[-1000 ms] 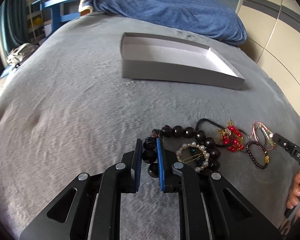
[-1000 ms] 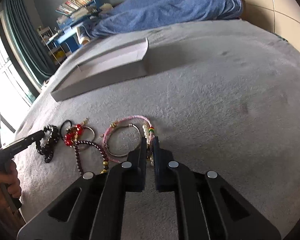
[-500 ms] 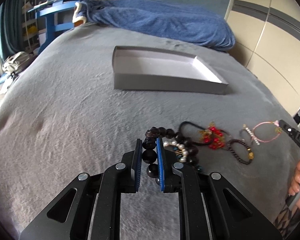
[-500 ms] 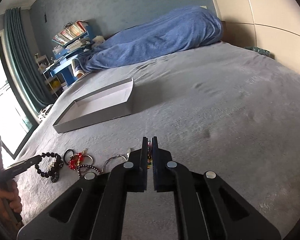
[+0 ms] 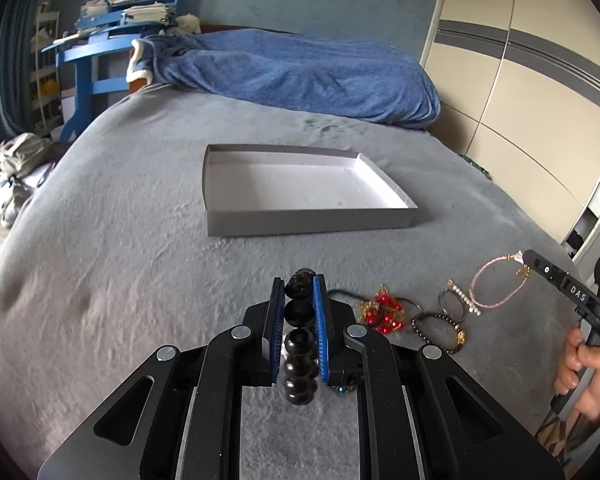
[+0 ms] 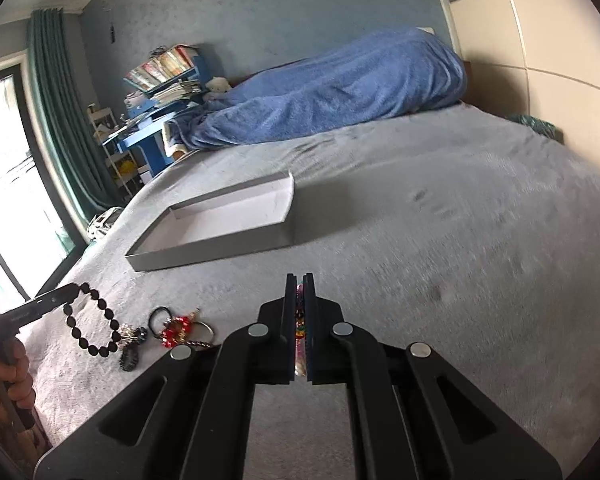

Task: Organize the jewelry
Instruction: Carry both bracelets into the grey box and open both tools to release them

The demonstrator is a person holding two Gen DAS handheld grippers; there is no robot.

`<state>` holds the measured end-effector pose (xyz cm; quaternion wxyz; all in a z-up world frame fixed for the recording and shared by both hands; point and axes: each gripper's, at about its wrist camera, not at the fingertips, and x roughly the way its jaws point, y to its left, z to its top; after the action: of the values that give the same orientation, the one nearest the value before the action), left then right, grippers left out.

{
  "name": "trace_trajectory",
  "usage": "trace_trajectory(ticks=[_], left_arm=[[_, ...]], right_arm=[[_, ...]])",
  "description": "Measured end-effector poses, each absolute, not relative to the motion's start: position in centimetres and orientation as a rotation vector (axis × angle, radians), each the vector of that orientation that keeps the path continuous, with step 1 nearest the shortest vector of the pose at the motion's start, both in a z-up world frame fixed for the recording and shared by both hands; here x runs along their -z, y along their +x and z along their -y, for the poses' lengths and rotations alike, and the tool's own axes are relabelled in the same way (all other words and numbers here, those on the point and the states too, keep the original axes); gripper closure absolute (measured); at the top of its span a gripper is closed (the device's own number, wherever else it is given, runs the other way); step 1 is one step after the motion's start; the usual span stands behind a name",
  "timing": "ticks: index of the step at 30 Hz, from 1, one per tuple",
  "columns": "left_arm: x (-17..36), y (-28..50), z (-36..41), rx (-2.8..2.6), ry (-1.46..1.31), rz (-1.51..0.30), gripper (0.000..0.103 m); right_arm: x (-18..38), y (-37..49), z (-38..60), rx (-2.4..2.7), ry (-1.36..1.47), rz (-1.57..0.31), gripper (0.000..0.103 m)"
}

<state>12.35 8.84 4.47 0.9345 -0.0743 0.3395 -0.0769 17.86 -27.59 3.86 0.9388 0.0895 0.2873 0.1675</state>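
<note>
Sitting on the grey bed (image 5: 120, 280), the shallow grey box (image 5: 300, 188) holds nothing (white floor bare). Left tongs (image 5: 299, 312) pinch a black bead bracelet (image 5: 299, 360); right tongs (image 6: 300, 320) pinch a pink bracelet (image 5: 496, 284). Other bracelets (image 5: 384, 312) lie on the bed.

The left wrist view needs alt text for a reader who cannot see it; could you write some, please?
The left gripper is shut on a black bead bracelet above a grey bed. An empty grey box lies ahead, with more bracelets to the right.
</note>
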Motion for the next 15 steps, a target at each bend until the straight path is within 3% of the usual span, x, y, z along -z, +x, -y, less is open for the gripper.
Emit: trace_trajectory(ticks=[15], left_arm=[[-10.8, 17.9, -9.1, 0.159, -0.101, -0.681, 0.088]], right_arm=[[-11.2, 23.9, 22.7, -0.446, 0.096, -0.553, 0.1]])
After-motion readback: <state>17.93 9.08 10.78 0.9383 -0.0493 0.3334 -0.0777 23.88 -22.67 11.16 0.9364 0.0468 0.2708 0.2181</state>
